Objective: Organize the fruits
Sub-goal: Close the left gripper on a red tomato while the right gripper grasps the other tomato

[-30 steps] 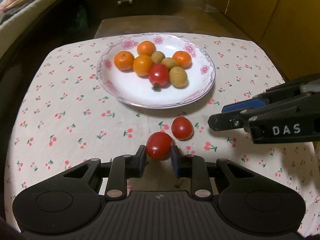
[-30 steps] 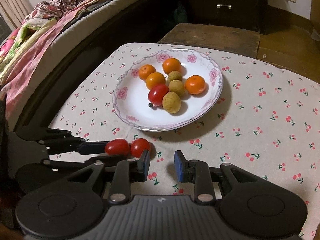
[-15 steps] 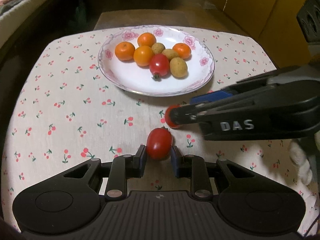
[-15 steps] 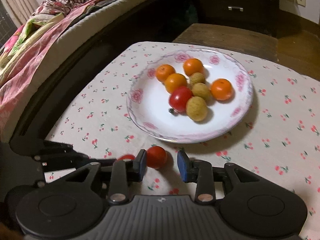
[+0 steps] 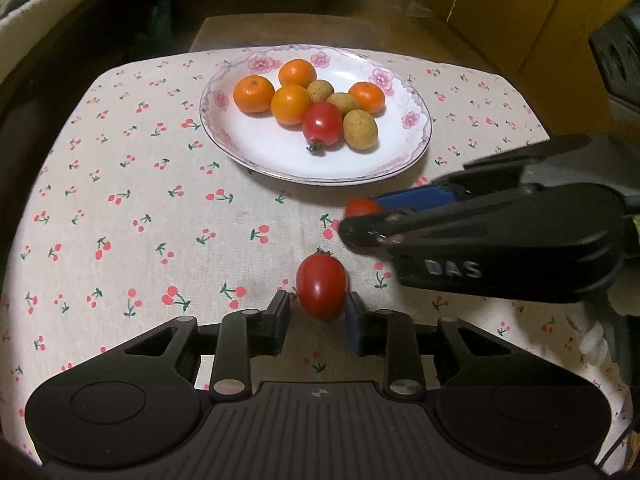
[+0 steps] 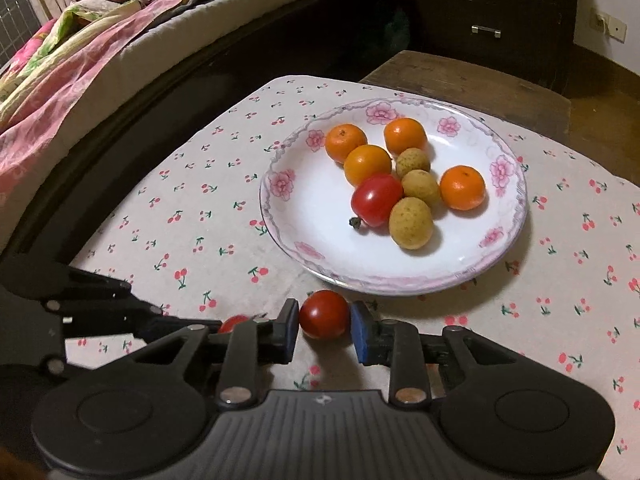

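Pink bedding (image 6: 72, 60): right wrist only

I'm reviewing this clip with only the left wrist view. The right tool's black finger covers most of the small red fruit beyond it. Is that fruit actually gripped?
Observer: Yes. In the right wrist view the right tool is shut on a round cherry tomato, with a blue pad against each side.
Operator: Is it touching the plate?
Observer: No. It sits just short of the plate's near rim, and a sliver of cloth shows between them.
Operator: Does the background hold anything my view misses?
Observer: A white wall socket sits to the right of the dark drawer chest.
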Action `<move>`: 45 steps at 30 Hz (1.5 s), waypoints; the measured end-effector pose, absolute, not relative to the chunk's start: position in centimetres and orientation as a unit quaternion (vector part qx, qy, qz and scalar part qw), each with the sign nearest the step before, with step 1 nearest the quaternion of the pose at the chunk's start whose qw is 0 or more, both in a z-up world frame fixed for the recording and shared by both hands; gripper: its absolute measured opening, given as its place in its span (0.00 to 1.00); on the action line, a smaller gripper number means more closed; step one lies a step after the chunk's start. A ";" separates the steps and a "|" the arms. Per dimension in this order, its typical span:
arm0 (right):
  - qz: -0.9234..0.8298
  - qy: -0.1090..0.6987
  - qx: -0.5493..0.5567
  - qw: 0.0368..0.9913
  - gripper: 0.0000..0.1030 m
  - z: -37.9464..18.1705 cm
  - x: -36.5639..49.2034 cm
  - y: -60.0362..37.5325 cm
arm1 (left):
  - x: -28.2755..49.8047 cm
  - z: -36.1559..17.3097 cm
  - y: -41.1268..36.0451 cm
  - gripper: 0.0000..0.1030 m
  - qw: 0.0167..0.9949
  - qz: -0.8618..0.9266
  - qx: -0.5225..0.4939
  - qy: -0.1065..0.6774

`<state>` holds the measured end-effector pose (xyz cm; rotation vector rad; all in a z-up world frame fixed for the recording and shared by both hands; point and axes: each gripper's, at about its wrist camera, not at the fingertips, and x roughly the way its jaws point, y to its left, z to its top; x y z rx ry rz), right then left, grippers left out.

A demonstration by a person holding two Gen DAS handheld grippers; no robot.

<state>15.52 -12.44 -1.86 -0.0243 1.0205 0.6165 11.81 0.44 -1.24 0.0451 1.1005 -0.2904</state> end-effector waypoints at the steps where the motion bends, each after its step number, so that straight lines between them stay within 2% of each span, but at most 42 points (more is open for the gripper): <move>1: 0.288 0.482 -0.011 0.828 0.28 -1.8 15.4 -12.7 | 11.8 -1.2 0.4 0.38 0.842 -0.138 0.022 0.520; 12: 0.271 0.491 0.014 0.828 0.27 -1.1 14.0 -16.3 | 12.3 -1.4 -0.7 0.41 0.846 -0.131 0.022 0.517; 17: 0.269 0.492 0.018 0.827 0.27 -1.1 14.2 -17.0 | 12.3 -1.6 -0.9 0.35 0.851 -0.119 0.029 0.511; 45: 0.283 0.479 0.026 0.830 0.27 0.3 14.3 -17.1 | 12.5 0.1 -1.1 0.34 0.859 -0.123 0.013 0.497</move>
